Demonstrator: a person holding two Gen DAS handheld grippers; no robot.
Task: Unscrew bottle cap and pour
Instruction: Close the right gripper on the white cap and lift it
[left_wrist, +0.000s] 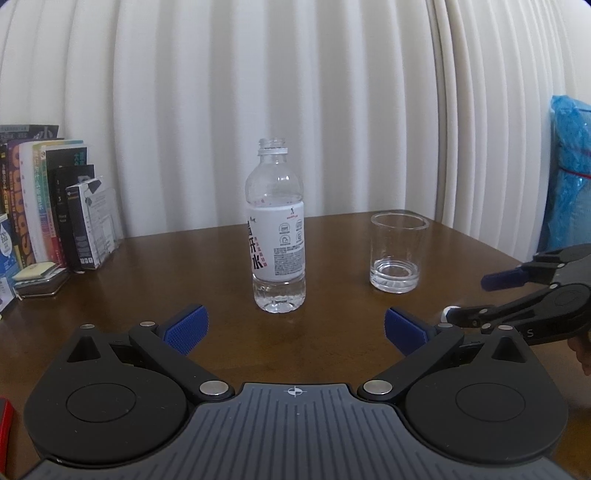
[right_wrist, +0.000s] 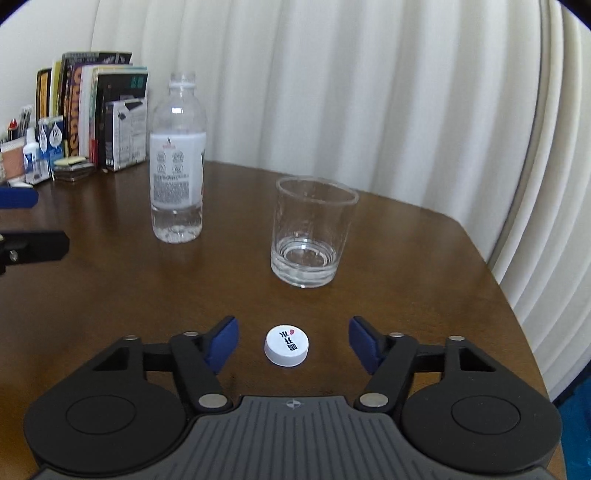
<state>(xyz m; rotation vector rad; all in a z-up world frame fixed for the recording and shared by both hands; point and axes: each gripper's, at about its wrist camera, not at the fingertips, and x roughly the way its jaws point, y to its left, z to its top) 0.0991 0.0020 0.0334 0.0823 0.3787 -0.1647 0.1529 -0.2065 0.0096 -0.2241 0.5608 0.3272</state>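
The left hand-held gripper (left_wrist: 295, 330) hangs low over the near side of the counter (left_wrist: 184, 280) with its blue fingers spread wide and nothing between them, pointing straight at the bottle. The right hand-held gripper (right_wrist: 293, 341) is spread wide too, and grips nothing; the cap lies on the wood in the gap between its fingers, touching neither one.

The brown counter carries everything. At its far left corner a row of books (left_wrist: 48, 199) stands against the white curtain (left_wrist: 258, 74), well apart from the work.

The bottle (left_wrist: 277, 229) stands upright near the middle of the counter, its threaded neck bare and open. Most of it looks empty; I can only make out a little water low down near the base.

The glass (left_wrist: 398, 253) stands upright to the right of the bottle, near it but not touching. Its thick base makes it hard to read, though it may hold a shallow layer of water at the bottom.

The white cap (right_wrist: 287, 346) sits flat, printed top up, close in front of the glass on the near side.

So the unscrewing is done, I judge: cap off and set down. Whether the pouring is finished I cannot say for certain; the bottle is nearly drained and both tools are free of it. If more pouring is wanted, the bottle must be picked up again.
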